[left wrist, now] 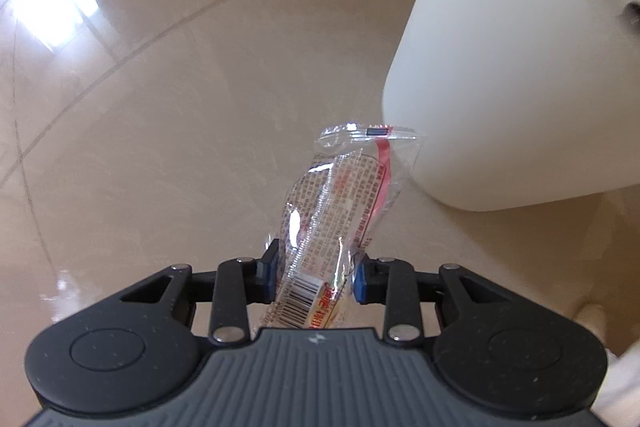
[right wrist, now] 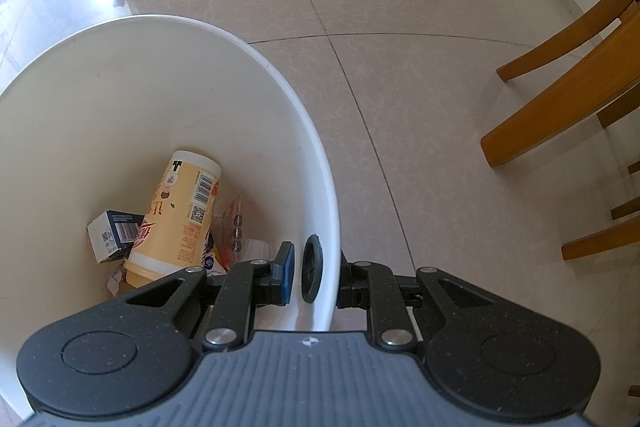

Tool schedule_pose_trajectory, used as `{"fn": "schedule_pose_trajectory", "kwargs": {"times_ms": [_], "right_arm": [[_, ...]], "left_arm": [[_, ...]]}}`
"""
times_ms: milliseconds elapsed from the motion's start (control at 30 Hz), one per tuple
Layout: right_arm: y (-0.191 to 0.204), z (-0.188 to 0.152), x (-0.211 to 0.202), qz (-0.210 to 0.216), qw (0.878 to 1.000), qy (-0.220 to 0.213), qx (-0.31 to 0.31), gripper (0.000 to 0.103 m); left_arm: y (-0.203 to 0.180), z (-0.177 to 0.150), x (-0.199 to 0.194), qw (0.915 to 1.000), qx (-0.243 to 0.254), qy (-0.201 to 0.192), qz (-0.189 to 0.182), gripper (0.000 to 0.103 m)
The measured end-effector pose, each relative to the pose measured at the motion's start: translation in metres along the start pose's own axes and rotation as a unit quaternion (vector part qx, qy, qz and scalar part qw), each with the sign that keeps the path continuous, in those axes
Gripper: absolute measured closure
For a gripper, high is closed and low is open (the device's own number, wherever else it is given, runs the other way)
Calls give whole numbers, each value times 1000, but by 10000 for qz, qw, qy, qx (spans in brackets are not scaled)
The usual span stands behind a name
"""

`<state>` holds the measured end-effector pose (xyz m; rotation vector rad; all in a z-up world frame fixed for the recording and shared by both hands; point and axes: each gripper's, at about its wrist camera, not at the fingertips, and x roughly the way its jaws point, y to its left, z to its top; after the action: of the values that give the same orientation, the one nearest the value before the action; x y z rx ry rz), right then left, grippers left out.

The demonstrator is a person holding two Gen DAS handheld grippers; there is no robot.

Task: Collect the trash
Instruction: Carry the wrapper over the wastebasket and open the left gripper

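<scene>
Left gripper (left wrist: 316, 269) clamps a clear printed wrapper (left wrist: 340, 203) above open floor (left wrist: 160, 107) beside the white bin (right wrist: 256, 59), whose wall the right gripper (right wrist: 316, 275) pinches, apparently at the rim.

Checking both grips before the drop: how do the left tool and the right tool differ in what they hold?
The left tool is shut on a clear printed wrapper, loose trash held above the floor; the right tool is shut on the white bin wall, one pad inside, one outside. The wrapper is thin and crumpled; the bin wall is rigid. Both tools point steeply down.
</scene>
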<state>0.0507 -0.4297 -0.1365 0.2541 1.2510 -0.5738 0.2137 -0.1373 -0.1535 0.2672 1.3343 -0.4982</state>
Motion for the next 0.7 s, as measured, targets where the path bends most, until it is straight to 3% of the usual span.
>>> {"fn": "schedule_pose_trajectory", "kwargs": {"times_ms": [333,367,433,500,533,633,667,700], "right_arm": [[-1,-1,-1,51,10000,3,28,81],[-1,-1,-2,53,10000,7,27,81],[0,-1,-2,54,10000,1,14,81],[0,-2,-2,47,10000,2,-10,81],[0,-2,-2,41,10000,1,-21,81],[0,-1,-1,48,10000,7,-10,81],[0,-1,-1,49,10000,9,-2,81],[0,-1,-1,50,10000,10,4,81]], "left_arm": [[-33,25,-149,9970,332,-595,-373,71],[-17,51,-150,9961,349,-683,-430,71],[-21,74,-164,9936,335,-900,-600,71],[-31,89,-172,9899,297,-1091,-855,71],[-38,76,-181,9884,284,-1146,-956,71],[-39,104,-174,9845,327,-1263,-1169,70],[-44,109,-170,9837,354,-1307,-1180,67],[-48,114,-165,9839,388,-1298,-1169,53]]}}
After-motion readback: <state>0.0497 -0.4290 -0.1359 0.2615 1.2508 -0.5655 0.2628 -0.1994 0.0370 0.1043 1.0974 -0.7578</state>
